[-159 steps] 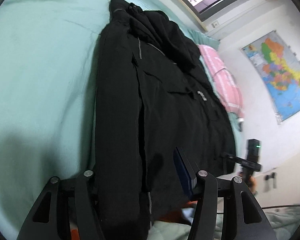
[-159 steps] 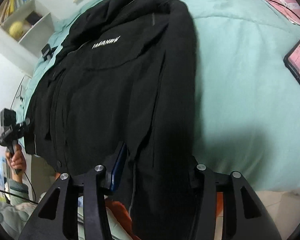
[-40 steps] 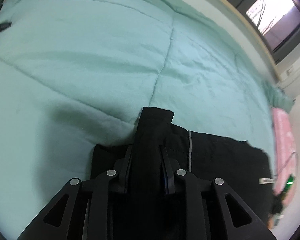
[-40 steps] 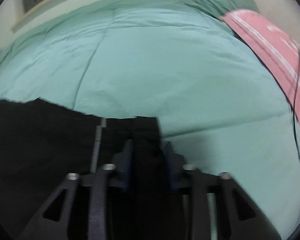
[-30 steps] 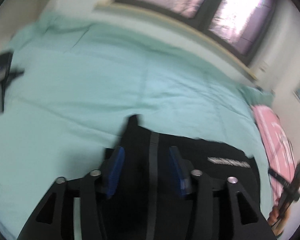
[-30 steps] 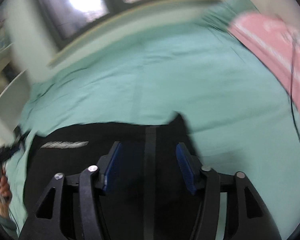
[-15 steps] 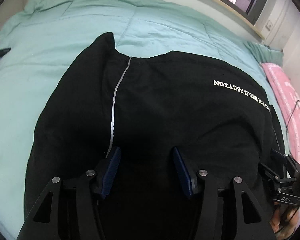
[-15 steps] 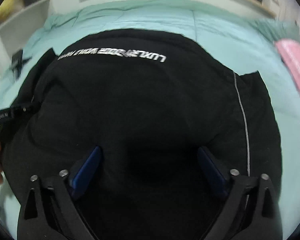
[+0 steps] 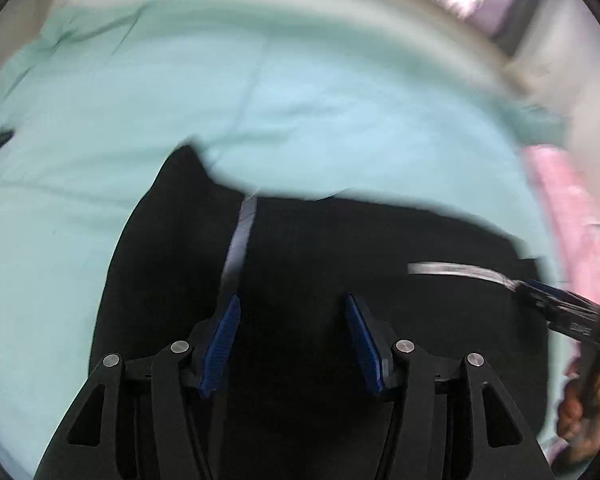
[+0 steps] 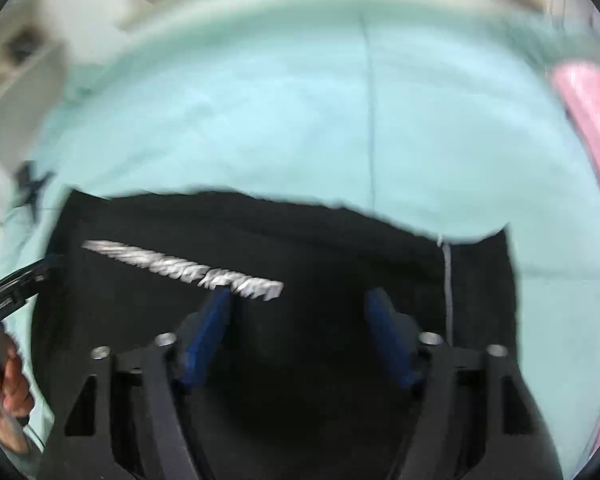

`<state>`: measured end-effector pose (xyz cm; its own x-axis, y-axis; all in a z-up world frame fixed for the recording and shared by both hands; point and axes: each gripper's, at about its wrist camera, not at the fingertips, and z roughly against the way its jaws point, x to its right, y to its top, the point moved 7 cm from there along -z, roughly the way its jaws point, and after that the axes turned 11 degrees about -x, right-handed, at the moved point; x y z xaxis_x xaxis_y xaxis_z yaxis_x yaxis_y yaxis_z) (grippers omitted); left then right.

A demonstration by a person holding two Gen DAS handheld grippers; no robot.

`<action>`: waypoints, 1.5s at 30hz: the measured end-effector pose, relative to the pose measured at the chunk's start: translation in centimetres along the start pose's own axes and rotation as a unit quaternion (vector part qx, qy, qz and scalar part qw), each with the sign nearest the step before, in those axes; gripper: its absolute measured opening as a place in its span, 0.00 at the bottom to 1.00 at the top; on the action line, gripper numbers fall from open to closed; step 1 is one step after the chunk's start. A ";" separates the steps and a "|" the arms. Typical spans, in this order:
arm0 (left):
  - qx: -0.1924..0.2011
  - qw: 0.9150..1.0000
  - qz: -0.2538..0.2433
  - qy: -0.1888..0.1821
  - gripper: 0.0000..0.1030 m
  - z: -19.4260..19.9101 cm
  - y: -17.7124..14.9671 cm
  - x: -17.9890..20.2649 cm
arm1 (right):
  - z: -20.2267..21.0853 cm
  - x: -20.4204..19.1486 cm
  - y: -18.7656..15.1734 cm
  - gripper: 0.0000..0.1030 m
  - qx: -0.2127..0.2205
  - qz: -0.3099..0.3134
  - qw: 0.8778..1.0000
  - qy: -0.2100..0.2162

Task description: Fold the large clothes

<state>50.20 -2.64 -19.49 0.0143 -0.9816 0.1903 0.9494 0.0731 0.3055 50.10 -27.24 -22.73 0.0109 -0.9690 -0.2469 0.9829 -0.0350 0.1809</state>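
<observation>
Motion blur, both wrist views.
Black jacket point(image 9: 340, 280) on bed point(image 9: 300, 100): white lettering point(image 10: 188, 272) unreadable; my left gripper point(image 9: 292, 336) and right gripper point(image 10: 300, 332) spread, empty.

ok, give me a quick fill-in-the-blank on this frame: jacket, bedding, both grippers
1. The jacket lying on the bed is ____ in colour.
2. It rests on a ____ green quilt.
3. The left gripper and the right gripper both have their jaws ____, with nothing held between them.
4. The pads on the fingers are ____.

Missing words: black; mint; open; blue
</observation>
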 end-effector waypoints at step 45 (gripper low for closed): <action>-0.095 0.919 0.139 -0.356 0.71 -4.8 -5.1 -9.6 | 0.3 14.2 -9.0 0.87 0.002 -0.070 0.952 0.297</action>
<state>46.74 5.53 -27.39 0.1193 -0.5600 0.8198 0.9787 0.2052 -0.0022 41.33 -40.73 -27.53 -0.0172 -0.6456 -0.7635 0.9818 -0.1554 0.1092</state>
